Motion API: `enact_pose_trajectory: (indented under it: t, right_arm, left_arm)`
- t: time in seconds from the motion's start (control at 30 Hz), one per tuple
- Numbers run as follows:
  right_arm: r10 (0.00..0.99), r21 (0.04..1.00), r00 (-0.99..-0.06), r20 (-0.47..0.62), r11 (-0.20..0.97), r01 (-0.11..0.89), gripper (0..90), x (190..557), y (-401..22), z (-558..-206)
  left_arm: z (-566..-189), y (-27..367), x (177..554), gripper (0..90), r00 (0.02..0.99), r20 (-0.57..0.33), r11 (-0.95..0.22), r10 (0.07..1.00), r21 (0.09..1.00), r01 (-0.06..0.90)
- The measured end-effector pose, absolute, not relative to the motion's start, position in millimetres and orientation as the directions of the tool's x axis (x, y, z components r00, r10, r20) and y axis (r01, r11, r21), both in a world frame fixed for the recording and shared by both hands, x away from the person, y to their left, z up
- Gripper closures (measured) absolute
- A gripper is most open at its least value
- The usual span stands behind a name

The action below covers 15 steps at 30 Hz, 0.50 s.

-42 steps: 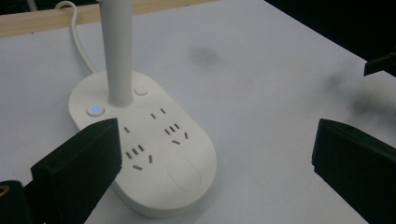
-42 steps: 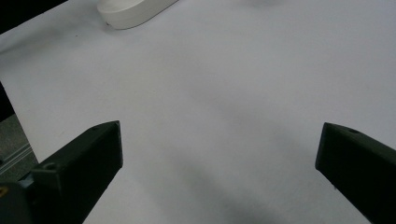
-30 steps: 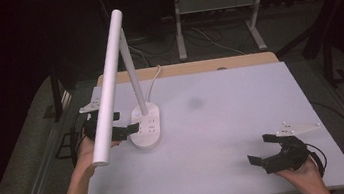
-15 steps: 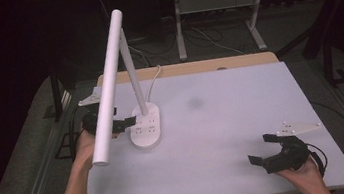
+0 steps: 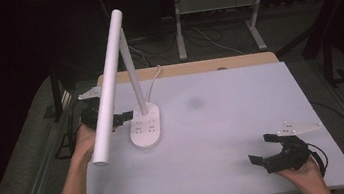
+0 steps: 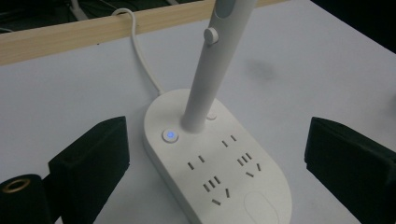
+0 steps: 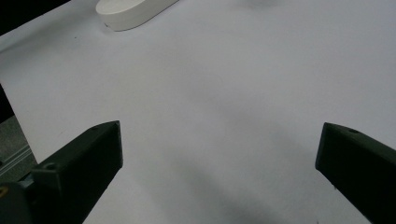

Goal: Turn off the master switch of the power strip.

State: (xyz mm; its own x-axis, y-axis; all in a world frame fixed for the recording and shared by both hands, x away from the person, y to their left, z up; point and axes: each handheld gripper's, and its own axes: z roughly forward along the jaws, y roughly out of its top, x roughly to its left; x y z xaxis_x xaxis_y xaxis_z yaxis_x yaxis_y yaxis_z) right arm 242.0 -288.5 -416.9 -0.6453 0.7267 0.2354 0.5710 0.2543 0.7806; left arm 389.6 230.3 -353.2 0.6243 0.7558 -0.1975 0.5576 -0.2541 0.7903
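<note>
White plastic is what everything turns on here: a white desk lamp with a long tube head (image 5: 108, 85) leaning out over an oval white plastic base studded with socket slots (image 5: 145, 126), standing on the left part of the pale grey tabletop (image 5: 243, 118), its white cord (image 6: 140, 56) running off toward the wooden strip at the far edge (image 5: 196, 67). Compared with a second ago, the left gripper (image 5: 115, 120) has crept in closer to the base from the person's left; a moment back it hung a little farther out and lower. From its own camera the fingers (image 6: 93, 158) stand wide apart, the base lying between them but touched by neither, and a small round button glowing blue (image 6: 170, 135) sits just at the foot of the lamp's stem (image 6: 210, 70). I'd judge the approach is nearly over and the next thing is either to close on the base or to nudge that lit button; the fingers would need to come forward and narrow for either. The right gripper (image 5: 273, 156) has hardly moved, resting near the front right corner of the tabletop, well apart from the lamp, its fingers (image 7: 79, 168) likewise spread over bare surface and holding nothing.
</note>
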Motion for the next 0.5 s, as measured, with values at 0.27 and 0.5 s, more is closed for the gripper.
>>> enact_pose_trajectory:
  t: [0.27, 0.5]
  right_arm:
    - [0.728, 0.780, -0.644, 0.234, 0.254, 0.571, 0.0, 241.9, -288.7, -416.9]
    - [0.730, 0.778, -0.641, 0.236, 0.253, 0.575, 0.0, 242.0, -289.8, -417.1]
  left_arm:
    - [-357.5, 235.4, 398.3, 10.1, 0.609, -0.200, -0.249, 0.767, 0.783, 0.570]
    - [-364.9, 236.8, 405.7, 13.7, 0.584, -0.218, -0.230, 0.782, 0.770, 0.595]
